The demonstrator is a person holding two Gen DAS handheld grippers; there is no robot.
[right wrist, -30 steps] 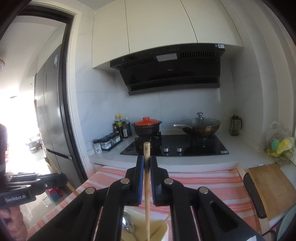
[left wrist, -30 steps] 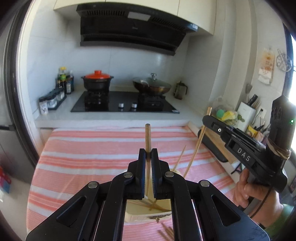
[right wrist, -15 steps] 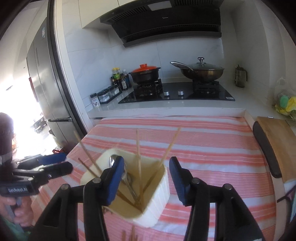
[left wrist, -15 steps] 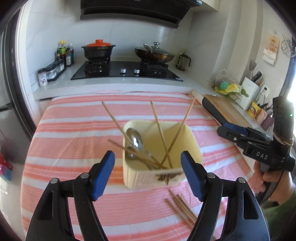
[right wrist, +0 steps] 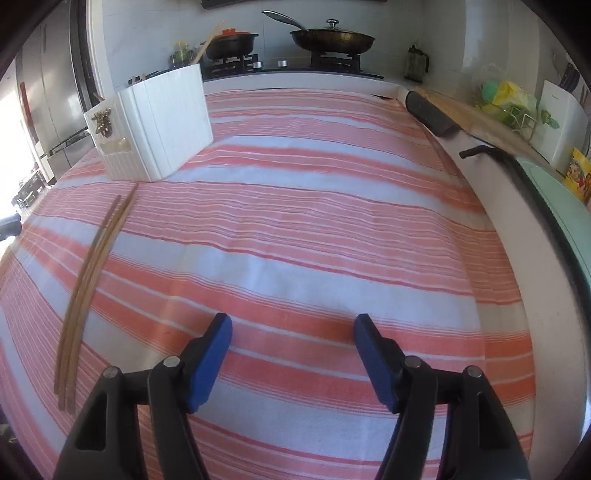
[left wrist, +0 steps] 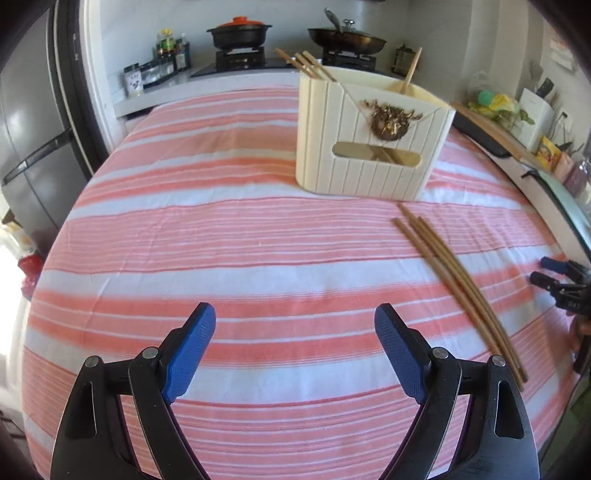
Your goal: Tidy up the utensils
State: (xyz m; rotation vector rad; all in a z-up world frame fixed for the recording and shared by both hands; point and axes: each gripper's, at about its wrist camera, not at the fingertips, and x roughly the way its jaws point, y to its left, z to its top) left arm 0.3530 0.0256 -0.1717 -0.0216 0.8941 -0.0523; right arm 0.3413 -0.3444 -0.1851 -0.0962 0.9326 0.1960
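Observation:
A cream ribbed utensil holder (left wrist: 369, 147) (right wrist: 162, 122) stands on the pink striped cloth, with several chopsticks (left wrist: 306, 62) leaning out of its top. A bundle of loose chopsticks (left wrist: 458, 280) (right wrist: 90, 280) lies flat on the cloth in front of the holder. My left gripper (left wrist: 294, 325) hangs low over the cloth, left of that bundle, its jaws opening with nothing between them. My right gripper (right wrist: 292, 332) hovers right of the bundle, jaws also opening and empty. Its tips (left wrist: 554, 271) show at the left wrist view's right edge.
The stove counter behind carries a black pot with an orange lid (left wrist: 238, 31), a lidded wok (right wrist: 330, 38) and spice jars (left wrist: 147, 74). A wooden cutting board (right wrist: 476, 114), a black handle (right wrist: 428, 112) and a pale green tray (right wrist: 565, 199) run along the right edge.
Both grippers let go of the chopsticks they held above the holder and opened wide. Both dropped down and back toward the near part of the cloth, so the holder now stands farther ahead.

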